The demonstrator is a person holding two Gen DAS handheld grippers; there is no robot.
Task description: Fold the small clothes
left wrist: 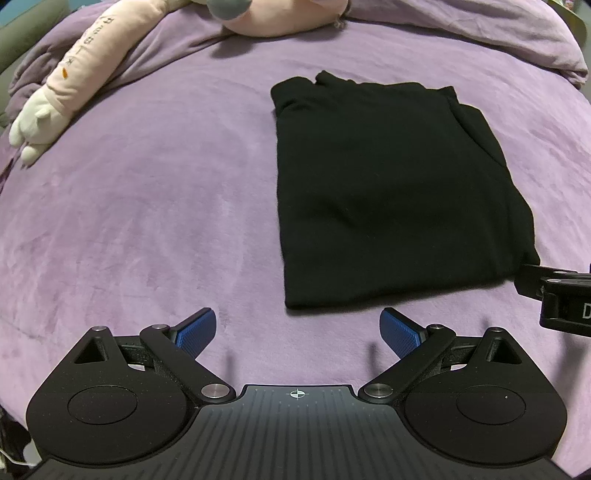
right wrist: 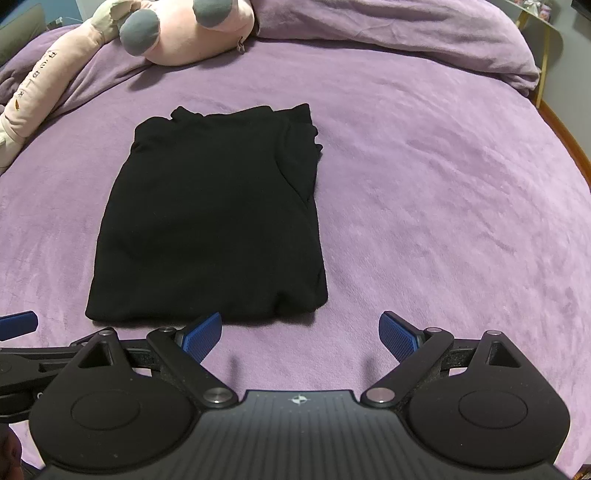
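- A black garment lies folded into a rough rectangle on the bed, flat on the purple blanket, with nothing holding it.
- Its far end is bunched, with a small fold of cloth sticking up at the top edge; along its right side the layers sit stepped, one edge over another.
- The left gripper hovers over bare blanket just short of the garment's near edge, jaws spread wide and holding nothing. Its blue pads are clear of the cloth.
- The right gripper sits in front of the garment's near right corner, jaws likewise spread wide and empty. Its left blue pad lines up with the near hem; I cannot tell whether it touches.
- From the left camera, part of the right gripper shows at the right edge, close to the garment's near right corner.
- A pink plush toy with grey patches lies at the head of the bed, one long arm stretching down the left side, well apart from the garment.
- A rumpled purple duvet is heaped along the far right of the bed.
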